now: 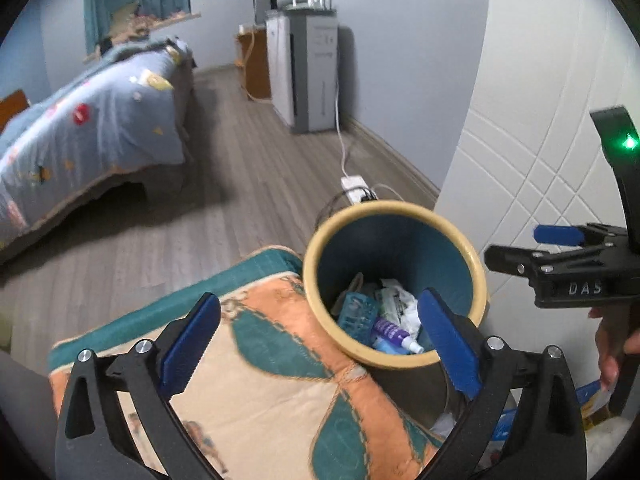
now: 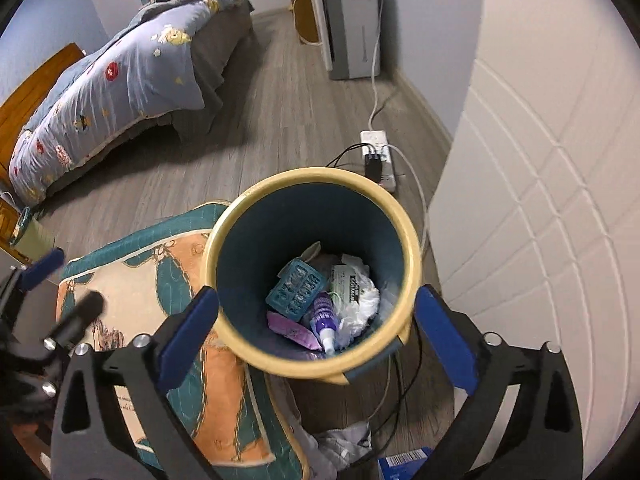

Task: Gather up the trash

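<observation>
The bin point(image 2: 314, 364) mouth is unobstructed from above; trash point(image 2: 320, 300) fills only the bottom. A patterned cushion point(image 2: 176, 280) touches the rim on one side, a white panelled door point(image 2: 540, 200) stands near the other. Cables point(image 2: 404, 396) and crumpled litter point(image 2: 344, 444) occupy the floor point(image 2: 280, 120) beside the base. Beyond, open floor extends to the bed point(image 2: 120, 80).

bed point(image 2: 120, 68) with blue patterned quilt at 10 o'clock | grey-white floor appliance point(image 2: 352, 20) against the wall at 12 o'clock | white power strip point(image 2: 378, 152) with black plugs on the wood floor point(image 2: 288, 120) at 1 o'clock | orange-and-teal quilted cushion point(image 2: 160, 280) at 8 o'clock | white panelled door point(image 2: 540, 200) at 3 o'clock
</observation>
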### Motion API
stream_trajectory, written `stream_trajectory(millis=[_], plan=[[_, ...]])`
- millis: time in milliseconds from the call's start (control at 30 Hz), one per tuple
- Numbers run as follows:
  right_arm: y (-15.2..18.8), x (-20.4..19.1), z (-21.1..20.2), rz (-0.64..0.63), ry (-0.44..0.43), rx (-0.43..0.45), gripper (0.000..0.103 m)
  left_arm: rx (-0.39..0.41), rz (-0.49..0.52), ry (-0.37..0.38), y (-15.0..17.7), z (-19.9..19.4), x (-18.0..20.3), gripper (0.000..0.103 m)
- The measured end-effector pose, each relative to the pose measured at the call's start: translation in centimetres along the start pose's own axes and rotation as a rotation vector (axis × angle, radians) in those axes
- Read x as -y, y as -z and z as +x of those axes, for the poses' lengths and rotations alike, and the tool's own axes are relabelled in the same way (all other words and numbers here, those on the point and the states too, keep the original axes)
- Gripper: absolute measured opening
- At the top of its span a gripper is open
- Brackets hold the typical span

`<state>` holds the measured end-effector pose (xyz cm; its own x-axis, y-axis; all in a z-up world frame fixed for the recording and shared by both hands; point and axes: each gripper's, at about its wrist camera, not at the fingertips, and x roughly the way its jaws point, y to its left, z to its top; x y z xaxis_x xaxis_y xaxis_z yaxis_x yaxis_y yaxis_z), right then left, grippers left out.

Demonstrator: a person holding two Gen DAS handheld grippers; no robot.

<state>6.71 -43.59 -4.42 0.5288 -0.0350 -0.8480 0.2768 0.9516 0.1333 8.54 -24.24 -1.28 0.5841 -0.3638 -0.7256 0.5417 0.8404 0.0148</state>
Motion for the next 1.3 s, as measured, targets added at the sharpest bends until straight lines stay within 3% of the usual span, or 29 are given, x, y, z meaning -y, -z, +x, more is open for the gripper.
stream_trajectory(millis=[267,400,533,633,800,1300], plan=[[2.8,-0.3,-2.6,-0.028,0.1,0.019,0.097,-0.027,0.045,-0.062,1.7,-2.9,1.2,0.098],[3.6,-0.7,-2.7,-0.062,0.13,0.034,0.097,-0.001,0.042,-0.057,2.1,-2.9,1.3,0.098],[3.5,-0.9,-2.2,-0.093,0.154,0.058,0.097,0.007,-0.015,0.0,2.2,-2.5,0.2,0.098],[3.6,-1.1,-1.6,-0.129,0.195,0.056,0.097,0.005,-0.01,-0.013,2.2,-2.2,-0.2,0.098],[3.7,-1.3,-1.6,-0.123,0.158,0.067,0.097,-0.001,-0.022,-0.019,2.4,-2.1,-1.1,0.098],[3.9,-1.1,-1.8,-0.102,0.172,0.072,0.097,0.009,0.002,-0.044,2.4,-2.6,-1.1,0.098]])
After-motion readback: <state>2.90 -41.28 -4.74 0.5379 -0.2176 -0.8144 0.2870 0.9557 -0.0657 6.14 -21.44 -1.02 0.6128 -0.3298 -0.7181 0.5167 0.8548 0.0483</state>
